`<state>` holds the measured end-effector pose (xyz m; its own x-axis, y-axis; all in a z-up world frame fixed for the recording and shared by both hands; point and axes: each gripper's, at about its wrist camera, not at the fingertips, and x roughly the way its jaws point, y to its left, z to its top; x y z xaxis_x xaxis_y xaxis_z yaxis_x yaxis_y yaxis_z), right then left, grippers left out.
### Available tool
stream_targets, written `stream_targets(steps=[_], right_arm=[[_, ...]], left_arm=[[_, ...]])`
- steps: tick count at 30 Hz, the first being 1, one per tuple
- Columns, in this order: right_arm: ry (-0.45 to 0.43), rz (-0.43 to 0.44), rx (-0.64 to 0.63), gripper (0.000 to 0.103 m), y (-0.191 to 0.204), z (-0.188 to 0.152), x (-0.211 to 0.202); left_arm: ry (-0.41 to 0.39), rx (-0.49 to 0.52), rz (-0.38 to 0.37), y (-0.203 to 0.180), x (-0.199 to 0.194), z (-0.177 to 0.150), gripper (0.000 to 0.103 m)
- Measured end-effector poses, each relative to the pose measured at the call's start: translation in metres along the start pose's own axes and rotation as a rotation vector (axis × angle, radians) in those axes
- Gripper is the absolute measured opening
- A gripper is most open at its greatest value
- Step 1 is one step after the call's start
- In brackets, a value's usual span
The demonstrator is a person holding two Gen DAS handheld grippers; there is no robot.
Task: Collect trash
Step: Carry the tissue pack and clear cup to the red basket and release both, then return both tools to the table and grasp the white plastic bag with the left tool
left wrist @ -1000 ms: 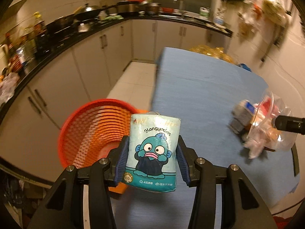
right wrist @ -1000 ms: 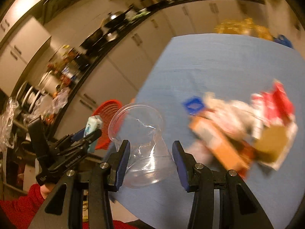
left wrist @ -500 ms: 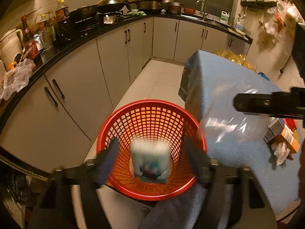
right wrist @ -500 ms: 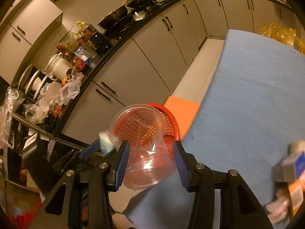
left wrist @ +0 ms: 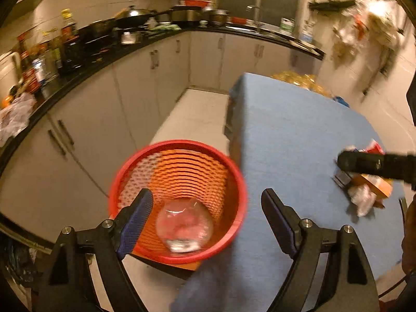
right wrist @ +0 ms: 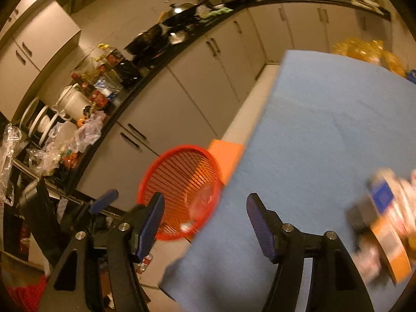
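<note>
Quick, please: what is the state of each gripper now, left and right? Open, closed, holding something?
Left gripper: open, holding nothing; jaws have just been opening above the red basket.
Right gripper: open, holding nothing; jaws have just been opening.

A home kitchen: cabinets [left wrist: 145,83], black counter [left wrist: 85,65], wok [left wrist: 135,18].

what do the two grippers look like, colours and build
Both match: the left gripper and right gripper have black angular plastic arms, silver screw heads at the joints, and dark blue textured pads lining the inside of each finger.
</note>
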<state>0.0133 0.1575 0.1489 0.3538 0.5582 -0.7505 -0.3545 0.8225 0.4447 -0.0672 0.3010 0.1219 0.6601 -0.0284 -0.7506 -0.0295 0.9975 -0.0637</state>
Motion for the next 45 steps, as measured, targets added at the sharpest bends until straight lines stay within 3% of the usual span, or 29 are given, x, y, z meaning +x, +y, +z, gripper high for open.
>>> stream_targets(steps=[13,22,29,39,41,43,45], right_arm=[[-0.049,-0.190,0.129,0.070,-0.111,-0.085,-0.100],[-0.091,-0.249,0.230,0.070,-0.163,-0.112,-0.149],[-0.105,-0.261,0.226,0.070,-0.173,-0.121,-0.170],[-0.103,-0.282,0.215,0.070,-0.187,-0.134,-0.192],[-0.102,-0.287,0.217,0.070,-0.190,-0.136,-0.195],[-0.099,-0.289,0.216,0.070,-0.192,-0.138,-0.198],[-0.098,-0.286,0.208,0.070,-0.193,-0.137,-0.200]], left_arm=[[0.043,0.191,-0.164,-0.131,0.009,-0.010,0.084],[0.100,0.307,-0.258,-0.203,0.017,-0.022,0.084],[0.143,0.311,-0.276,-0.234,0.044,-0.023,0.084],[0.111,0.401,-0.234,-0.280,0.088,-0.024,0.084],[0.116,0.404,-0.232,-0.285,0.096,-0.022,0.073],[0.140,0.398,-0.242,-0.287,0.105,-0.020,0.041],[0.164,0.381,-0.254,-0.284,0.110,-0.020,0.037]])
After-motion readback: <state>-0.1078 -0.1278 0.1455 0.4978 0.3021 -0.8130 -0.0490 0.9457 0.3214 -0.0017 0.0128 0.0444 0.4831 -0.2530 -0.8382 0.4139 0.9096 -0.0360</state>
